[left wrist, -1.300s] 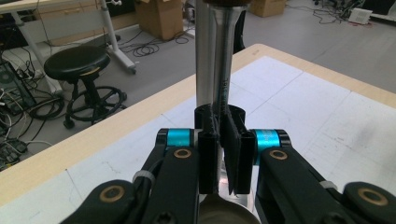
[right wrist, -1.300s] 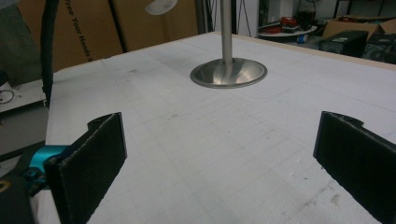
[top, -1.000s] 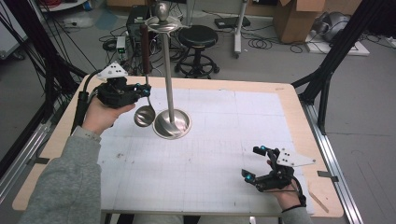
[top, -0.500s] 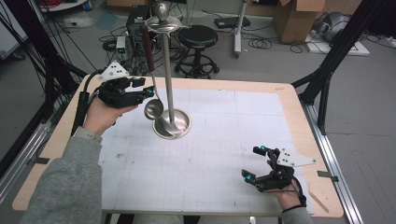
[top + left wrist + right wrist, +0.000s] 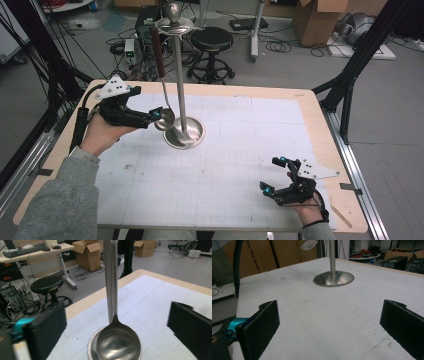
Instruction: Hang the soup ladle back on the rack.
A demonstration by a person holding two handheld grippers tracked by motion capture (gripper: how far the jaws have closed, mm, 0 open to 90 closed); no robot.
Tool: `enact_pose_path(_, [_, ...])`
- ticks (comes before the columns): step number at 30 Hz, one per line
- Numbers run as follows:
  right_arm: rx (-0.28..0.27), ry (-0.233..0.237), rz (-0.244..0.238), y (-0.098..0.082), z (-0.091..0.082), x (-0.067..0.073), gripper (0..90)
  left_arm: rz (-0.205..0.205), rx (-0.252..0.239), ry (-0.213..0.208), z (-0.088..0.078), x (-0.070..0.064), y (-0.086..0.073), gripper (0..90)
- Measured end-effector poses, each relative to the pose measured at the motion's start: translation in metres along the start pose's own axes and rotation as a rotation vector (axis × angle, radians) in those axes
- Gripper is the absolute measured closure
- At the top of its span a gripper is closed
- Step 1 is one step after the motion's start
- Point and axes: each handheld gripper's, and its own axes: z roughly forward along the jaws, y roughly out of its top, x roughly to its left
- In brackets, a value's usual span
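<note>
The left hand-held gripper [image 5: 150,116] sits near the far left corner of the worktop [image 5: 240,150], its jaws released and spread wide; they have just been opening, and the ladle [image 5: 164,119] hangs between them without either pad pressing on it. The ladle's bowl is right at the jaw tips, just beside the pole of the steel stand [image 5: 183,132], whose round base lies immediately beyond the gripper. The ladle's dark handle rises to the ring at the stand's top.

To the right of this gripper the gridded mat runs bare across to the right hand-held gripper [image 5: 280,180], which rests well apart near the near right corner, jaws also released and wide, with the worktop's edge close behind it.

The left gripper view shows the ladle's bowl [image 5: 117,342] hanging in front of the stand's base with clear gaps to both pads. The right gripper view shows the stand [image 5: 333,278] far ahead over open mat.

A second ago the left gripper was clenched on the ladle lower and nearer the person; the bowl is now closer to the pole.
</note>
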Motion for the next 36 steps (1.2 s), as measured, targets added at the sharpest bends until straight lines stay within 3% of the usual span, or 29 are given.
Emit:
enact_pose_path(2, [0.001, -0.002, 0.0, 0.0, 0.0, 0.0, 1.5, -0.034, 0.013, 0.008, -0.001, 0.001, -0.003, 1.7])
enact_pose_path(12, [0.003, -0.001, 0.001, 0.0, 0.001, 0.0, 1.5, -0.013, -0.028, 0.004, -0.017, 0.0, -0.027, 1.7])
enact_pose_path(17, [0.011, 0.006, 0.004, 0.0, 0.006, -0.001, 1.5, 0.026, 0.008, -0.009, -0.022, -0.006, -0.045, 1.7])
enact_pose_path(21, [0.009, 0.008, 0.007, 0.001, 0.006, -0.001, 1.5, -0.005, -0.021, -0.042, -0.026, -0.01, -0.059, 1.7])
enact_pose_path(25, [0.002, 0.007, 0.005, 0.002, 0.007, -0.001, 1.5, 0.016, -0.026, -0.049, -0.026, -0.016, -0.07, 1.7])
enact_pose_path(31, [-0.001, 0.002, 0.001, 0.002, 0.007, -0.002, 1.5, -0.005, -0.029, -0.068, -0.028, -0.021, -0.086, 1.7])
enact_pose_path(36, [-0.004, 0.0, -0.002, 0.002, 0.006, -0.002, 1.5, 0.012, -0.057, -0.01, -0.035, -0.021, -0.095, 1.7])
